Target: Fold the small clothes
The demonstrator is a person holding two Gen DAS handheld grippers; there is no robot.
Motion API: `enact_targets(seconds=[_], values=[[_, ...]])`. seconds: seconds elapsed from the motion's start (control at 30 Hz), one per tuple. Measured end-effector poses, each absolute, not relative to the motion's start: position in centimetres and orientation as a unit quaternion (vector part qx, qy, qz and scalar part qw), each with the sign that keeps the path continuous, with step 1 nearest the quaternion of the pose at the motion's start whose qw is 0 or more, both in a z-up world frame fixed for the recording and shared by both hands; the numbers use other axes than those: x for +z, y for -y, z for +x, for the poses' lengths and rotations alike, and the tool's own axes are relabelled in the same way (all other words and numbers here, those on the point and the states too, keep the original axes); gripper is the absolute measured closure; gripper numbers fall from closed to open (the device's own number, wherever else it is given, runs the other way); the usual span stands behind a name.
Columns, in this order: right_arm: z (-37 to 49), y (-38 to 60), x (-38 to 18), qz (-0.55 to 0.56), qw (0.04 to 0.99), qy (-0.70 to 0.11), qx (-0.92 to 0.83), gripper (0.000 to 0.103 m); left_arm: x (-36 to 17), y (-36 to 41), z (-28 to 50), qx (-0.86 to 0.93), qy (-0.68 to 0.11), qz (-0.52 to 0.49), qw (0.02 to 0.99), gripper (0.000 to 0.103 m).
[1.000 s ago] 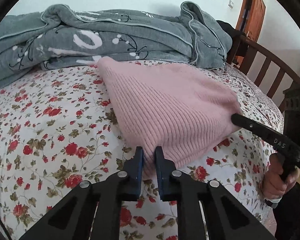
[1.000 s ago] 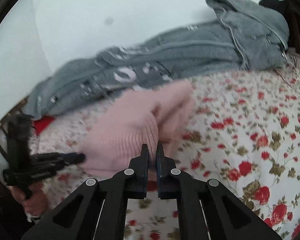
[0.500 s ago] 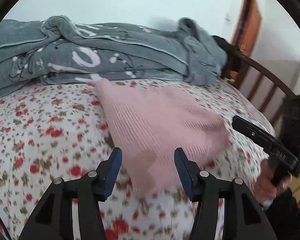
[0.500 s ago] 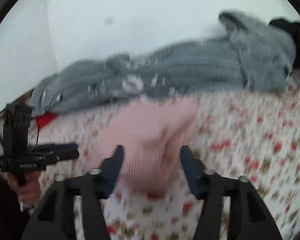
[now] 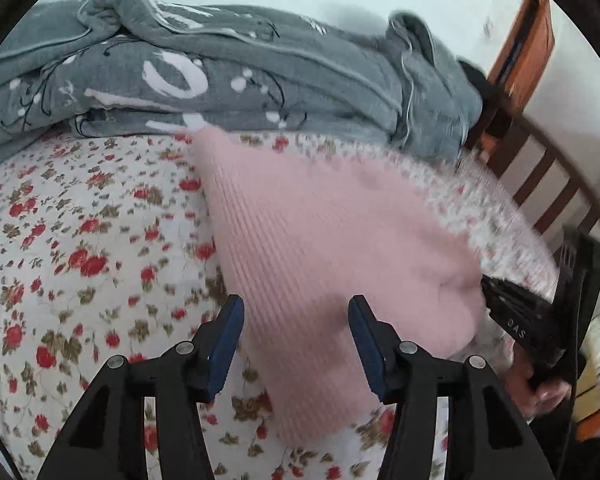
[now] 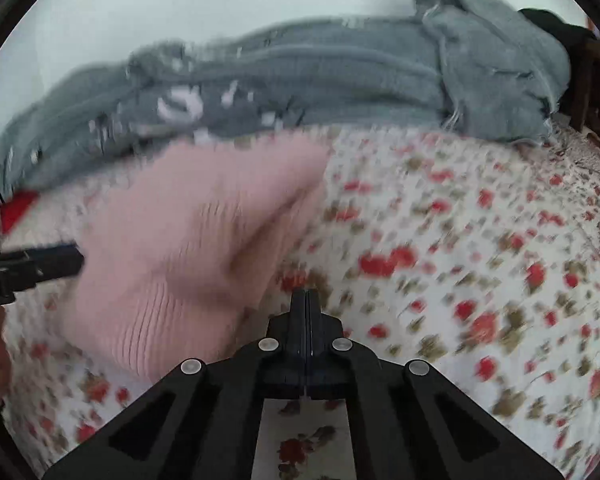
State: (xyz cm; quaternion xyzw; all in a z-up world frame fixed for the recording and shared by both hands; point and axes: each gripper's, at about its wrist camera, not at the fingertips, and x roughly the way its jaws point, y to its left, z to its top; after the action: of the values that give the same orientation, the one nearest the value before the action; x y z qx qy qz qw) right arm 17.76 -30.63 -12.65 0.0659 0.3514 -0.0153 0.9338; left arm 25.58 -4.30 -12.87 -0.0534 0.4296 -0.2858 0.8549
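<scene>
**Both grippers off the pink knit, right one snapped shut on nothing**

The ribbed pink knitted garment (image 5: pixel 320 264) lay flat on the floral-print bed sheet (image 5: pixel 80 248), and it was lying free. From the left gripper (image 5: pixel 296 344) the knit sat dead ahead at twelve o'clock, its near corner reaching back between the blue-padded fingers (image 5: pixel 228 340), its long axis running from about five o'clock up to the tip at eleven, near the crumpled grey patterned blanket (image 5: pixel 220 80). Those fingers had just been opening and stood spread wide, with knit lying between them but neither pad pressing on it.

Over on the right wrist view, the right gripper (image 6: pixel 306 300) had just been closing, its fingers pressed tight together with nothing caught; the pink garment (image 6: pixel 188 248) sat off at ten o'clock, its raised fold just beside the tips, apart as far as the blur allowed. In the left view that gripper (image 5: pixel 520 312) hung at the knit's three o'clock edge. The left looked the better placed for the next pinch, the cloth already lined up inside its spread fingers.
</scene>
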Motion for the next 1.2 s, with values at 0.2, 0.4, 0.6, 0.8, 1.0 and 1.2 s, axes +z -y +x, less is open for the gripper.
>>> enact_targets(seconds=[0.2, 0.4, 0.6, 0.8, 1.0, 1.2], values=[[18.6, 32.3, -8.6, 0.127, 0.937, -0.325, 0.02, 0.062, -13.6, 3.2, 29.9, -0.278, -0.472, -0.115, 0.829, 0.049], [21.9, 30.4, -10.4, 0.137, 0.916, -0.371, 0.07, 0.037, -17.4, 3.6, 31.7, -0.303, -0.503, -0.165, 0.792, 0.04], [23.4, 31.7, -14.4, 0.196, 0.885, -0.414, 0.077, 0.034, -18.9, 4.6, 32.5, -0.301, -0.521, -0.203, 0.773, 0.047], [24.0, 31.8, -14.8, 0.258, 0.85, -0.441, 0.127, 0.063, -15.8, 5.2, 31.5, -0.274, -0.507, -0.184, 0.797, 0.066], [21.0, 27.9, -10.4, 0.227, 0.874, -0.407, 0.138, 0.082, -11.8, 1.0, 29.2, -0.275, -0.496, -0.191, 0.801, 0.067], [18.6, 21.7, -8.5, 0.211, 0.882, -0.374, 0.193, 0.082, -11.4, -5.8, 25.1, -0.24, -0.496, -0.17, 0.817, 0.067]])
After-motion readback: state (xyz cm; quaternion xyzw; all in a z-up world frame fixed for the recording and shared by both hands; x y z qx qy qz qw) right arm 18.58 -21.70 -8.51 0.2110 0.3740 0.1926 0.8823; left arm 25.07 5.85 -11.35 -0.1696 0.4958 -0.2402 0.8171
